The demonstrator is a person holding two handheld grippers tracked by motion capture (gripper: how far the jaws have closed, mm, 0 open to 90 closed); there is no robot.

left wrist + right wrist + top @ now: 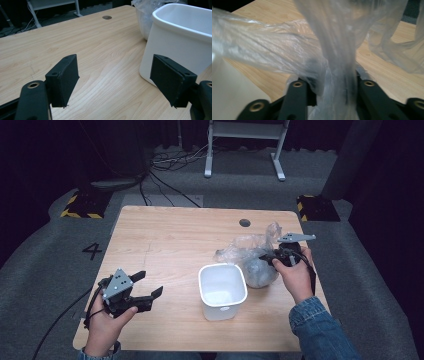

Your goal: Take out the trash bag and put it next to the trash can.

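Wooden table [165, 240]: plastic bag [252, 260] beside white bin [222, 290].
Right tongs [274, 259] loosely straddle bag film; release fully before withdrawing. Left tongs [150, 285] gape empty.

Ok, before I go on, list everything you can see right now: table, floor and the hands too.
Table: one, light wood, centre, with a round hole near its far edge.
Bin: one, white, open-topped, right of the table's middle.
Plastic bag: one, clear and crumpled, just right of the bin, its film running between the right gripper's jaws.
Frame legs: one set, white, on the floor beyond the table.
Cables: several, black and white, on the grey floor.
Number 4: one, black, on the floor at left.
Left gripper: black, open, above the table's near left.
Right gripper: black, at the bag.
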